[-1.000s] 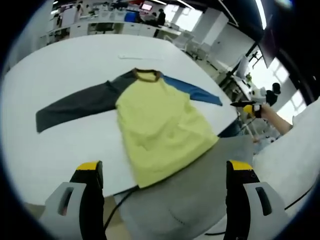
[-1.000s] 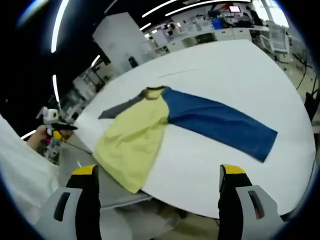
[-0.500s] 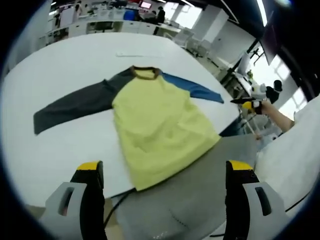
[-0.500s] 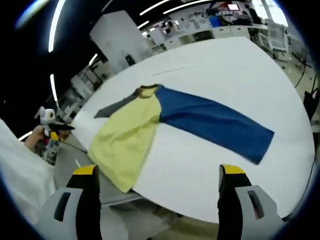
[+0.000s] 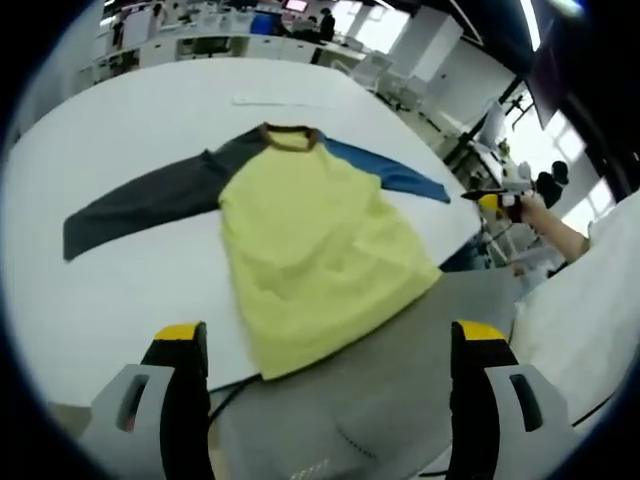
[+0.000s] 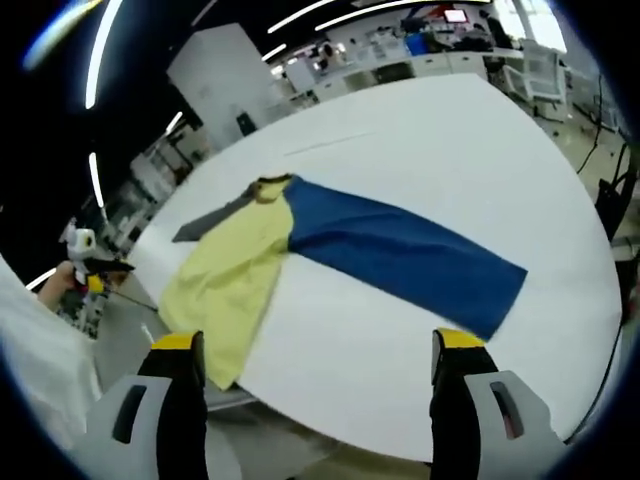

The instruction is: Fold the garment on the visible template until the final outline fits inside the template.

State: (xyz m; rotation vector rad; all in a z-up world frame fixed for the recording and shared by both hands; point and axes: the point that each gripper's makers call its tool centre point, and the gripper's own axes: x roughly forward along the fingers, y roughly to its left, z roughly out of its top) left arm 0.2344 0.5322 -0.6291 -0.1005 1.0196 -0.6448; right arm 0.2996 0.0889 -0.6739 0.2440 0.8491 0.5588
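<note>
Garment (image 5: 310,240) lies flat on table (image 5: 120,300), beyond both spread, empty claws.

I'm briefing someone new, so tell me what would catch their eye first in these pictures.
A long-sleeved shirt lies spread flat on the white table, its yellow body hanging slightly over the near edge. One sleeve is dark grey, the other bright blue, each stretched straight out to its side. Both tools, left and right, stand open, clear of the cloth.

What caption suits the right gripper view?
Open hand-held gripper above a yellow shirt, blue sleeve spread on white table.
</note>
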